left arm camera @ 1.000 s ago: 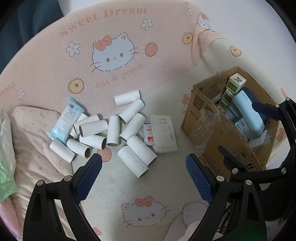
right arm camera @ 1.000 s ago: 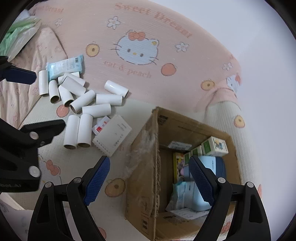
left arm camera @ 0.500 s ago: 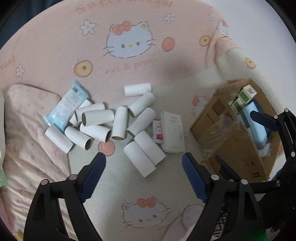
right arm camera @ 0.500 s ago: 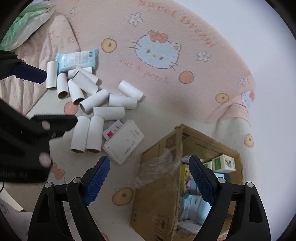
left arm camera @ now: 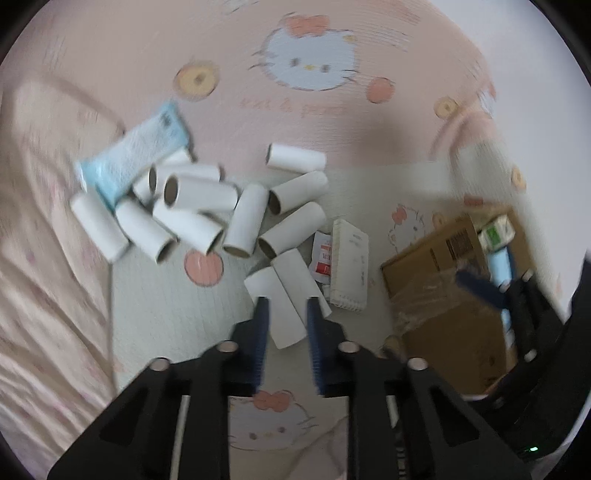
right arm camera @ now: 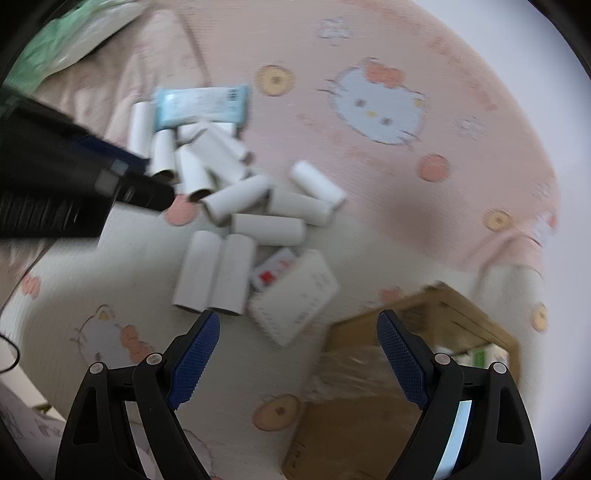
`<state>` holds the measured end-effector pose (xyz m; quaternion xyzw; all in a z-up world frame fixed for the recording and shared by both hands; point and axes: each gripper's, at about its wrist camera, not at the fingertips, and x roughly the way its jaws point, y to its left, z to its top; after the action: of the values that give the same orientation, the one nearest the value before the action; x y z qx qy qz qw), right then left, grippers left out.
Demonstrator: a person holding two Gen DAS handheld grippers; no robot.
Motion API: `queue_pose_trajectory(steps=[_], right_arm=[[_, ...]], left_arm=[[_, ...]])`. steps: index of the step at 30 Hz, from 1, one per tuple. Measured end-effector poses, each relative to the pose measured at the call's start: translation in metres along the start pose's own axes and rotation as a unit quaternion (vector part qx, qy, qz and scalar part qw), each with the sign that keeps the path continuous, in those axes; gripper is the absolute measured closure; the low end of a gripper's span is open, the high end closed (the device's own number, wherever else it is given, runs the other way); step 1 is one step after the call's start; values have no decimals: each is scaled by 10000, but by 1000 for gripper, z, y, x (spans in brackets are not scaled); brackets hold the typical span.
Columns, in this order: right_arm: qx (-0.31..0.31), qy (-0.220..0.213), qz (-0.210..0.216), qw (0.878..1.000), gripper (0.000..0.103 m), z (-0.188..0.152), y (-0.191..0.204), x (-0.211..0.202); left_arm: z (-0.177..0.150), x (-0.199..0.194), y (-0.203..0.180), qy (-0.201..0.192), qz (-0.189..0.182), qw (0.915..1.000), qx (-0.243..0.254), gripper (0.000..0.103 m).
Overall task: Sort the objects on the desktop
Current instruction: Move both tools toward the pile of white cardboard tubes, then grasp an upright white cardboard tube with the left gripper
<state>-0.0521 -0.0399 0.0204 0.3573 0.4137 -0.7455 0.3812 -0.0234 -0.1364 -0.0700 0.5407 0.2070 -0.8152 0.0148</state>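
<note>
Several white cardboard tubes (left arm camera: 199, 195) lie in a heap on the pink cat-print blanket (left arm camera: 110, 74), with a blue wipes packet (left arm camera: 136, 158) at their far left. A pair of tubes (left arm camera: 288, 291) lies nearest, beside a flat white device (left arm camera: 349, 266) and a red-and-white sachet (left arm camera: 322, 254). My left gripper (left arm camera: 288, 300) hangs above that pair. Its jaws are closing to a narrow gap and nothing is gripped between them. My right gripper (right arm camera: 299, 332) stands wide open and empty above the device (right arm camera: 295, 299), next to the cardboard box (right arm camera: 369, 424).
The open cardboard box (left arm camera: 436, 269) at the right holds small cartons and a light blue case, with clear film over its near flap. A green bag (right arm camera: 74, 33) lies on a pillow at the far left. A white wall rises behind the blanket.
Both grippers have come down closer to the tubes. The left gripper's jaws have gone from wide apart to a narrow gap. The box has slid toward the right edge of the left view.
</note>
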Motion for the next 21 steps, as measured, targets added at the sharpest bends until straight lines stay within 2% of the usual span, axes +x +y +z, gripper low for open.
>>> queue_pose_trajectory(steps=[2,3,6,7,9,12,14,18,20,21], right_arm=[[-31,6,121,9999,17,-2,4,9],[-59,-15,122,9999,17,-2,4,12],[-31,-82,91,9999,17,-4,6,21],[3,-113,130,9999,17,-5,6,22],[171,-244,272,9992,17,-3,4,27],[407,-568,368,9969,17,-1,3,29],[446,-799,288,9954,17,-1,9,31],[349,-1174,309,9920,17,-5,29,41],[321,-1317,536,9893,17,-9,42,49],[343,-1339,571,9888,17,-11,46,52]], left_arm=[[-2,9,15,110,-81,9994,-314,90],[-4,13,21,116,-1,9991,-411,90],[-11,26,28,-21,588,9978,-307,90],[-13,32,29,-45,596,9979,-250,90],[-16,41,36,-25,285,9991,-308,90],[-20,58,47,47,-487,9972,-564,91],[-23,66,49,-16,-738,9950,-675,91],[-31,76,59,-232,-1066,9905,-839,90],[-34,78,60,-377,-960,9920,-734,90],[-35,79,60,-463,-873,9930,-640,85]])
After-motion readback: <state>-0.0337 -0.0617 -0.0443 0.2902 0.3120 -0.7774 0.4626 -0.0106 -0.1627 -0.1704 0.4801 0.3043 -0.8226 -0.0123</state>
